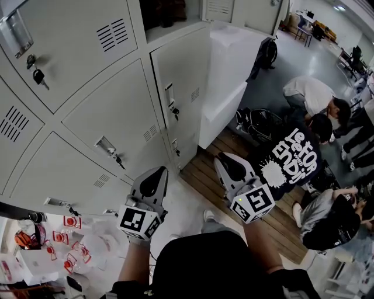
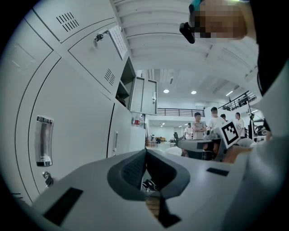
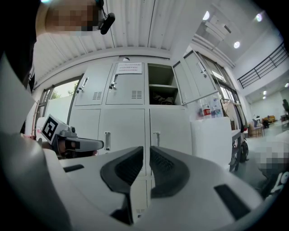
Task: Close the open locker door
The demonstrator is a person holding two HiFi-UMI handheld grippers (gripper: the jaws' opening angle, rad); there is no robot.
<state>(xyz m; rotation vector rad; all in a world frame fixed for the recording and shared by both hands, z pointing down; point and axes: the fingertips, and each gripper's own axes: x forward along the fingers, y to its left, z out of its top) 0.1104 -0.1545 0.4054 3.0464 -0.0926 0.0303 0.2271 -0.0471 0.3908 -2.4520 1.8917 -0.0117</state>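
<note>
The open locker (image 1: 163, 11) is a dark compartment in the top row of the grey locker bank, and its vented door (image 1: 219, 9) is swung outward. From the right gripper view, the open compartment (image 3: 161, 85) has shelves and its door (image 3: 192, 79) stands ajar to the right. The left gripper view shows the same compartment (image 2: 125, 85) and door (image 2: 144, 94) high up and far off. My left gripper (image 1: 159, 172) (image 2: 145, 153) and right gripper (image 1: 221, 157) (image 3: 146, 151) are both shut and hold nothing. They sit low in front of the lockers, well short of the door.
A tall white box (image 1: 228, 87) stands against the lockers' right end, with wooden boards (image 1: 204, 175) at its foot. Several people (image 1: 310, 152) crouch at the right, near a dark backpack (image 1: 266, 52). Red-and-white packets (image 1: 64, 245) lie at lower left. Keys (image 1: 38, 76) hang from closed doors.
</note>
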